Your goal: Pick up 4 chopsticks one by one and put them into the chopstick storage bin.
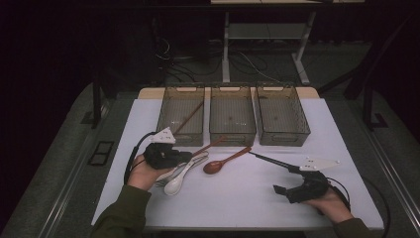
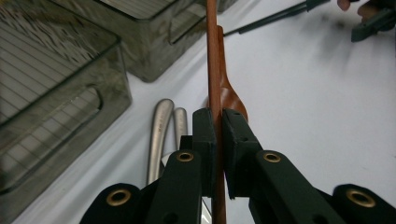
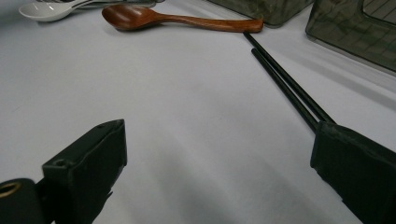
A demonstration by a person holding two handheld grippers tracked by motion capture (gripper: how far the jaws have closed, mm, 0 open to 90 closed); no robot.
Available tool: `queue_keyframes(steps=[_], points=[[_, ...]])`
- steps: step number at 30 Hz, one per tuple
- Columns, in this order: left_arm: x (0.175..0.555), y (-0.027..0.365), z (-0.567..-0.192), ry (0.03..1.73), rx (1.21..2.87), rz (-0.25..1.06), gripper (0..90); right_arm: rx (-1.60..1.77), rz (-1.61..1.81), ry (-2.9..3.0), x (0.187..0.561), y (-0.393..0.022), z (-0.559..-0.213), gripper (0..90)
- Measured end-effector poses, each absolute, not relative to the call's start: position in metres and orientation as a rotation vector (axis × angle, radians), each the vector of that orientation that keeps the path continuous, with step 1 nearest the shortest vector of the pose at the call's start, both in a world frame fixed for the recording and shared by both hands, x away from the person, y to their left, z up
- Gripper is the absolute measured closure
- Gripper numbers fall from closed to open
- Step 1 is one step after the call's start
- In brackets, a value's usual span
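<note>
The thin reddish-brown wooden chopstick (image 2: 214,56), running up the middle of the left gripper view toward the smoky transparent plastic bins (image 1: 183,112), is clamped in the left gripper (image 2: 218,135), seemingly for sorting, while the right gripper (image 3: 219,154) gapes beside black chopsticks (image 3: 285,84).

A white table (image 1: 297,208) is standing in a dim room, its top catching most of the light; grey carpet (image 1: 64,163) is spreading around it, with a dark floor plate (image 1: 100,152) lying at the left; behind, a desk frame (image 1: 262,34) with pale legs is standing against the dark, and cables (image 1: 171,59) are trailing across the floor beneath it; the far wall is fading into black.
</note>
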State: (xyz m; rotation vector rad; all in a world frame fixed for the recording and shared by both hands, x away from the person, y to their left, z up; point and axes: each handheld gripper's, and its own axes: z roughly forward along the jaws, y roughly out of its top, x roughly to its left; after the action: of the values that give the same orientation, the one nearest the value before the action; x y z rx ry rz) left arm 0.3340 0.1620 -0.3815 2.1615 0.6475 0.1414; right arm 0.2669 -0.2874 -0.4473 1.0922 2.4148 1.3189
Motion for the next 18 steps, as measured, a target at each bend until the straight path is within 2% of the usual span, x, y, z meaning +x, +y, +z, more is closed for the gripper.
queue_keyframes(steps=[18], points=[[0.363, 0.162, -0.366, 0.724, 2.142, 0.190, 83.4, 1.100, 1.314, 2.412, 0.267, -0.287, -0.448, 3.7]])
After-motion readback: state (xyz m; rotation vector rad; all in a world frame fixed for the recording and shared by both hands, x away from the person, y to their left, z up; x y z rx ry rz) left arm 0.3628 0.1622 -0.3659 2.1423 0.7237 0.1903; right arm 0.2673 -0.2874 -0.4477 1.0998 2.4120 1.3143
